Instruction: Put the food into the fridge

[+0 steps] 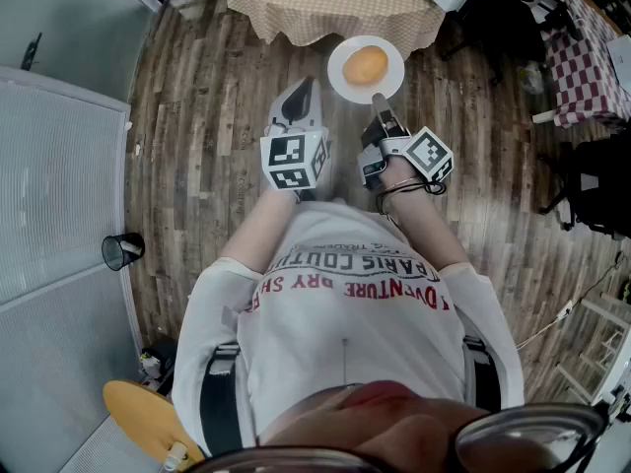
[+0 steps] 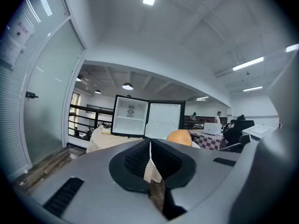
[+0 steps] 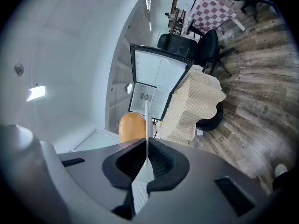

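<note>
hand-held grippers [image 1: 301, 89] [image 1: 379, 104] 2 | plate [image 1: 340, 75] 1 | bun [image 1: 366, 65] 1 | fridge [image 2: 130, 116] 1 | table [image 1: 325, 3] 1

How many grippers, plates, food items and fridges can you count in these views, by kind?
Grippers: 2, the left gripper and the right gripper
Plates: 1, the white plate
Food items: 1, the round orange food on that plate
Fridges: 1, the fridge, door open
Total: 5
</note>
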